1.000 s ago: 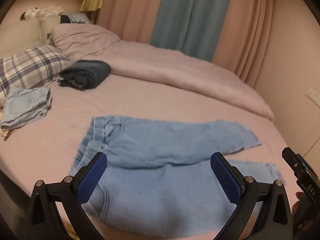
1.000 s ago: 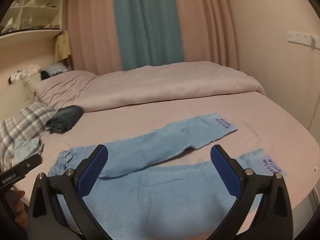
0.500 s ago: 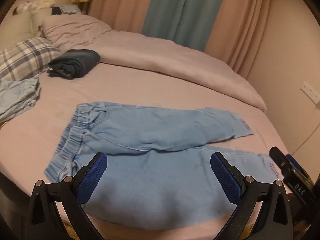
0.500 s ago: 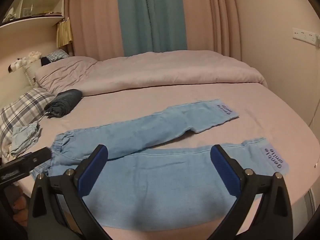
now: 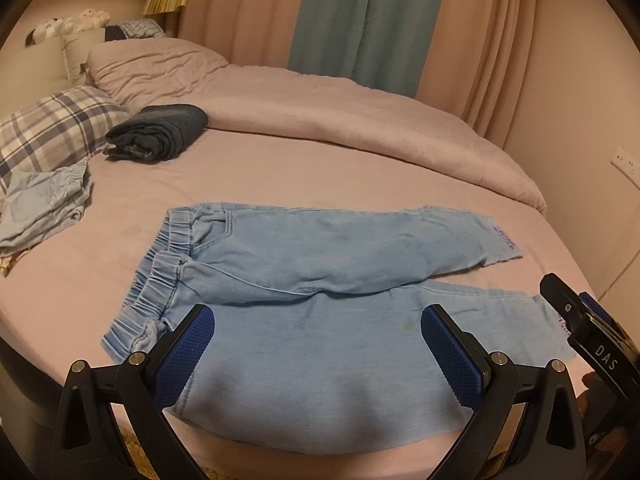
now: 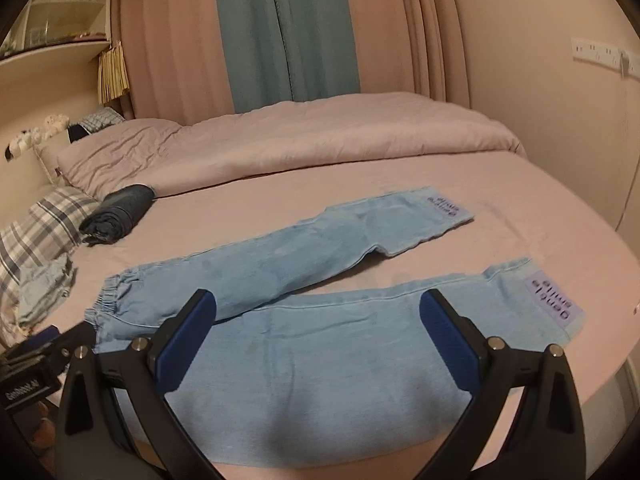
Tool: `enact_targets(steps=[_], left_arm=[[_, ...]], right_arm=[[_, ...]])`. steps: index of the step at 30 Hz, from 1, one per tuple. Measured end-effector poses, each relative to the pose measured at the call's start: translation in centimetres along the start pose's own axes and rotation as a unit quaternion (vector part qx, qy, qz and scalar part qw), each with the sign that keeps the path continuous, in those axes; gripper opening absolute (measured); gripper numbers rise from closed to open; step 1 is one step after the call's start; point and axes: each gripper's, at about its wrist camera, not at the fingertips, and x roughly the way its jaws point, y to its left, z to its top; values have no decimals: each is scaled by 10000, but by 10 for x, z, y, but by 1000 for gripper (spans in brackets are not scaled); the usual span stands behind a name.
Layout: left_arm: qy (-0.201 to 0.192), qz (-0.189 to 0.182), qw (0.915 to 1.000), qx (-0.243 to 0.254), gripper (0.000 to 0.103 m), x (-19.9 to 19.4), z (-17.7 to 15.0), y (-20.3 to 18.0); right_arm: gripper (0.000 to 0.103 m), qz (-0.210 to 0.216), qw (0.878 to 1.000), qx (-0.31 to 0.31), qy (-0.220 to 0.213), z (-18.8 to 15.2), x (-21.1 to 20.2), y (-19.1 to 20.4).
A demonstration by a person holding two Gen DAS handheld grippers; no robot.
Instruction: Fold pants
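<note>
Light blue denim pants (image 5: 320,264) (image 6: 320,320) lie flat on the pink bed, elastic waistband to the left, both legs spread apart toward the right. Each cuff carries a purple printed label (image 6: 554,300). My left gripper (image 5: 318,344) hovers open above the near leg, close to the waistband side, with nothing between its blue pads. My right gripper (image 6: 318,332) also stands open, above the near leg further toward the cuffs. The other gripper's black body shows at the right edge of the left wrist view and the left edge of the right wrist view.
A rolled dark blue garment (image 5: 160,132) and a folded pale blue garment (image 5: 44,204) lie left of the pants, by a plaid pillow (image 5: 52,128). A pink duvet (image 5: 360,128) is bunched along the far side. The bed's near edge (image 5: 280,456) runs just below the pants.
Both grippers have pulled back and risen from the pants, so more of the bed and both legs show. The pants lie still. Both grippers stay open.
</note>
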Motion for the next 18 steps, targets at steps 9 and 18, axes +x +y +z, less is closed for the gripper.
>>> enact_targets(steps=[9, 18], left_arm=[[207, -252, 9992, 249, 103, -47, 29, 57], [278, -773, 9966, 27, 103, -69, 35, 35]], right_arm=[[101, -94, 9999, -75, 119, -2, 13, 7], [100, -41, 9997, -101, 232, -8, 22, 12]])
